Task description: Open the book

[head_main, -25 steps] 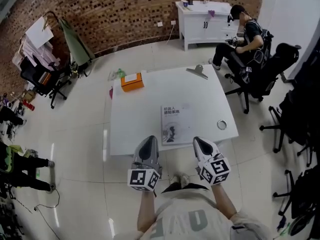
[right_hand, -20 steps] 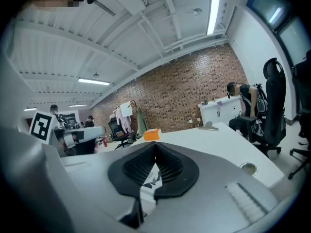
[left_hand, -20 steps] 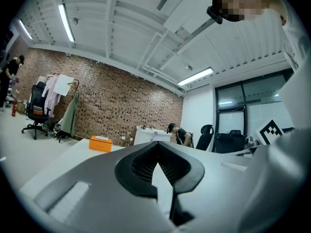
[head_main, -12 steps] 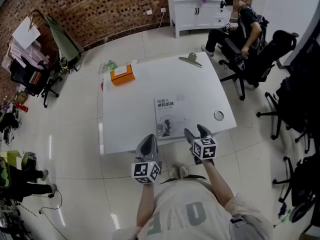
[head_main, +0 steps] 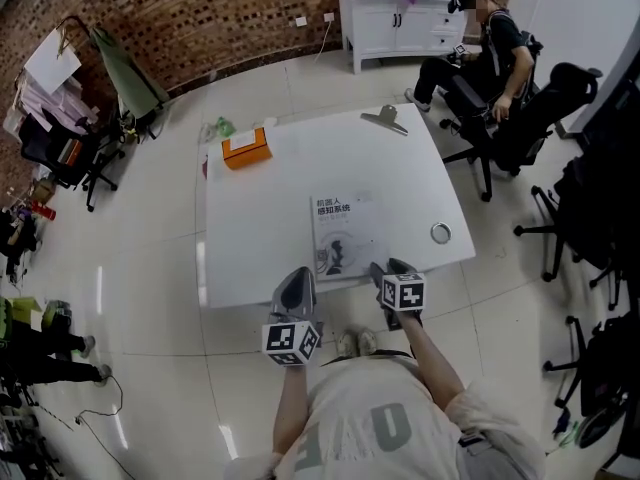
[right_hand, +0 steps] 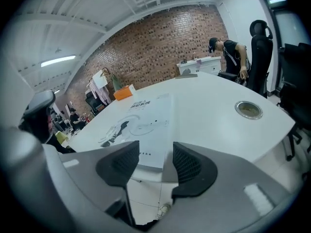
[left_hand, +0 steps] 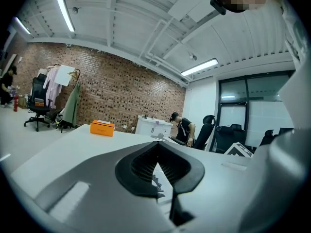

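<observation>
Mostly behind left gripper [left_hand: 156, 145] fingers [left_hand: 138, 169], book [left_hand: 158, 182].

A red-brown brick wall [head_main: 200, 13] backs a workshop with a glossy white tiled floor [head_main: 150, 268]. A white surface [head_main: 270, 218] stands mid-room, and behind it a white cabinet [head_main: 395, 18] sits against the brick. At right, a person in black [head_main: 490, 38] is seated among black office chairs [head_main: 545, 118]. At left, a garment rack [head_main: 110, 58] stands beside a cluttered chair [head_main: 60, 148]. Fluorescent strips [left_hand: 65, 13] light the white ceiling, and dark glass panels [left_hand: 248, 101] fill one white wall.
</observation>
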`<control>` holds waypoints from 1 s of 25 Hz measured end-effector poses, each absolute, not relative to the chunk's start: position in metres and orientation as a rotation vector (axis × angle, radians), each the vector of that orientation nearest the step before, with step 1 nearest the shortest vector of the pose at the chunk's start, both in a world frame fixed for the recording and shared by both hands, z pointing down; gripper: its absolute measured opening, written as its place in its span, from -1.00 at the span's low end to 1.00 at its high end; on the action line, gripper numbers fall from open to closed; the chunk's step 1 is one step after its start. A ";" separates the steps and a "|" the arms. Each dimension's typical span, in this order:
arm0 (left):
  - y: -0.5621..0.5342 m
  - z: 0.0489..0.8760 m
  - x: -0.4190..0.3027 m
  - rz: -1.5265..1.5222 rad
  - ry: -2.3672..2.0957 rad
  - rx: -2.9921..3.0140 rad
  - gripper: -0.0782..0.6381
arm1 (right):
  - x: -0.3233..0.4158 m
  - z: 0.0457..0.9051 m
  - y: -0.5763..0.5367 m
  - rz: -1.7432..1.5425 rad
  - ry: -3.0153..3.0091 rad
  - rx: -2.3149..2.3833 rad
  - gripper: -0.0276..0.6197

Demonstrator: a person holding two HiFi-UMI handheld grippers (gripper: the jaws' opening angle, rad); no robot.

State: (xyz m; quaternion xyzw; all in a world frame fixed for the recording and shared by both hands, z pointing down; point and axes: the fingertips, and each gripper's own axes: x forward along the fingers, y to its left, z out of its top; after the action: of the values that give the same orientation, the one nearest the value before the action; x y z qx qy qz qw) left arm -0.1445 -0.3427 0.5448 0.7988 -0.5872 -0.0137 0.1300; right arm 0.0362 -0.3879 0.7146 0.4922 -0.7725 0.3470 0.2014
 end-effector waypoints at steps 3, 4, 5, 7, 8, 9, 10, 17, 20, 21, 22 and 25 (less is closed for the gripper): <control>-0.343 0.548 -0.147 -0.038 -1.702 2.308 -0.73 | 0.040 0.718 -0.389 1.002 -2.127 1.412 -0.36; -0.343 0.548 -0.148 -0.039 -1.705 2.306 -0.73 | 0.040 0.718 -0.389 1.012 -2.122 1.418 -0.38; -0.344 0.547 -0.148 -0.040 -1.707 2.305 -0.73 | 0.040 0.717 -0.389 1.013 -2.119 1.419 -0.45; -0.344 0.547 -0.149 -0.043 -1.709 2.304 -0.73 | 0.039 0.715 -0.388 0.982 -2.113 1.423 -0.58; -0.344 0.547 -0.149 -0.045 -1.708 2.304 -0.73 | 0.039 0.714 -0.388 0.958 -2.109 1.426 -0.59; -0.344 0.547 -0.149 -0.046 -1.707 2.304 -0.73 | 0.039 0.713 -0.388 0.936 -2.104 1.429 -0.59; -0.344 0.547 -0.148 -0.047 -1.705 2.305 -0.73 | 0.039 0.712 -0.388 0.916 -2.100 1.432 -0.60; -0.344 0.549 -0.146 -0.043 -1.692 2.312 -0.73 | 0.037 0.695 -0.387 0.768 -2.100 1.435 -0.68; -0.345 0.548 -0.144 -0.049 -1.685 2.315 -0.73 | 0.036 0.685 -0.386 0.725 -2.119 1.436 -0.72; -0.345 0.548 -0.143 -0.050 -1.682 2.316 -0.73 | 0.035 0.681 -0.386 0.708 -2.127 1.434 -0.73; -0.345 0.547 -0.141 -0.051 -1.679 2.319 -0.73 | 0.035 0.677 -0.385 0.688 -2.134 1.431 -0.73; -0.345 0.547 -0.137 -0.051 -1.667 2.327 -0.73 | 0.031 0.665 -0.383 0.616 -2.156 1.420 -0.74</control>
State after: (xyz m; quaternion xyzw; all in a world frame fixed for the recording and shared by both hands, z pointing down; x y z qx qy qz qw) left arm -0.1369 -0.3452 0.5472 0.8049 -0.5766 -0.0178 0.1388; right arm 0.0310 -0.3833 0.6652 0.5194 -0.7882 0.2252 0.2414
